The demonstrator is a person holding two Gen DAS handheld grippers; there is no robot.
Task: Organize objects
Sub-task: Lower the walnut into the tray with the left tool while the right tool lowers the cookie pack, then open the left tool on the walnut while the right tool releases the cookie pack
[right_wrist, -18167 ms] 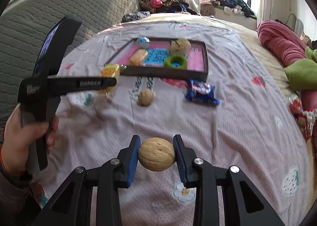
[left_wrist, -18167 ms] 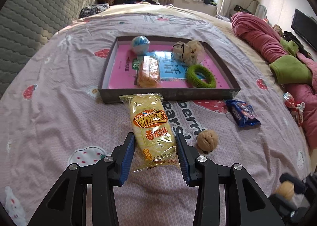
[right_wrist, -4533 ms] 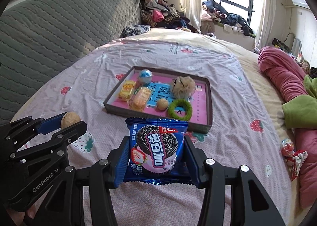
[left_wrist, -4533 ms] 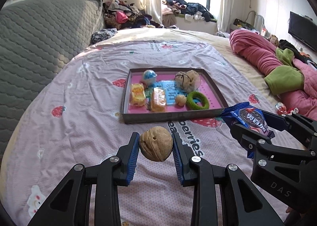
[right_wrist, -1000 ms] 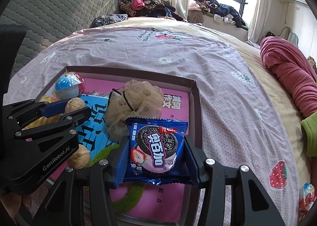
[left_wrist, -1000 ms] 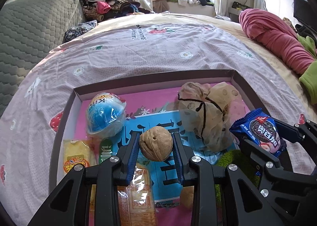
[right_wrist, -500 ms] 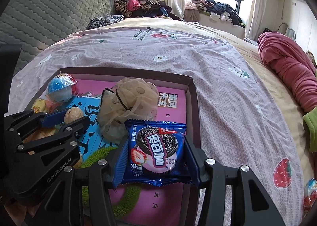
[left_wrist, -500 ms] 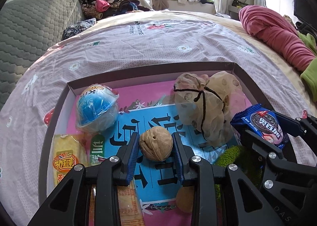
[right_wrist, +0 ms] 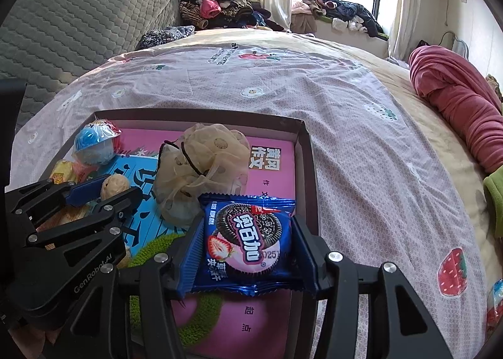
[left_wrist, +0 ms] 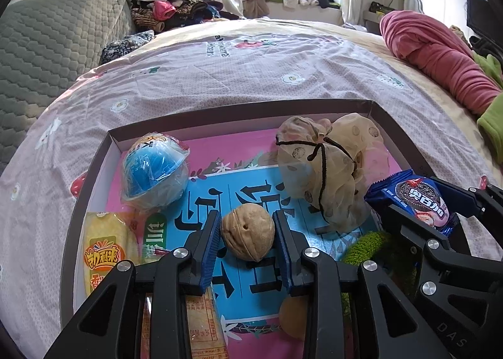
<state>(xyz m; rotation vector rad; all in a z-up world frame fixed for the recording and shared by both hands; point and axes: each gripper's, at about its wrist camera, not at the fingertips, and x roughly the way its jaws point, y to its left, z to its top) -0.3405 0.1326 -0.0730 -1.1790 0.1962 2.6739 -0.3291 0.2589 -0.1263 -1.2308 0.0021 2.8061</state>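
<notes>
We hold the left gripper (left_wrist: 246,241) over the middle of the tray (left_wrist: 239,113), its blue pads pinching a walnut (left_wrist: 247,231) from both sides; whether the nut touches the blue printed sheet below we cannot tell. The tray is a shallow dark-walled box lying on the bed (left_wrist: 251,66), which is covered with a pale lilac sheet printed with strawberries and flowers. In the tray's far left corner sits a blue ball in clear wrap (left_wrist: 154,171), and along the left wall, nearer to us, lies a yellow snack packet (left_wrist: 105,249). A second packet (left_wrist: 201,321) shows beneath the left gripper, partly hidden by its arms. Toward the far right corner rests a beige mesh pouch tied with black cord (left_wrist: 323,167). Near the tray's near edge a second walnut (left_wrist: 290,316) peeks out between the gripper arms, just beside a green fuzzy ring (left_wrist: 367,245). Our right gripper (right_wrist: 248,249) hangs over the tray's right side, close to its right wall, with its pads pressed on a blue cookie packet (right_wrist: 248,242) held upright and off the tray floor. In the right wrist view the green ring (right_wrist: 151,252) lies under that gripper and the pouch (right_wrist: 201,170) sits just beyond the packet. A red blanket (right_wrist: 452,104) is bunched at the bed's right edge.
</notes>
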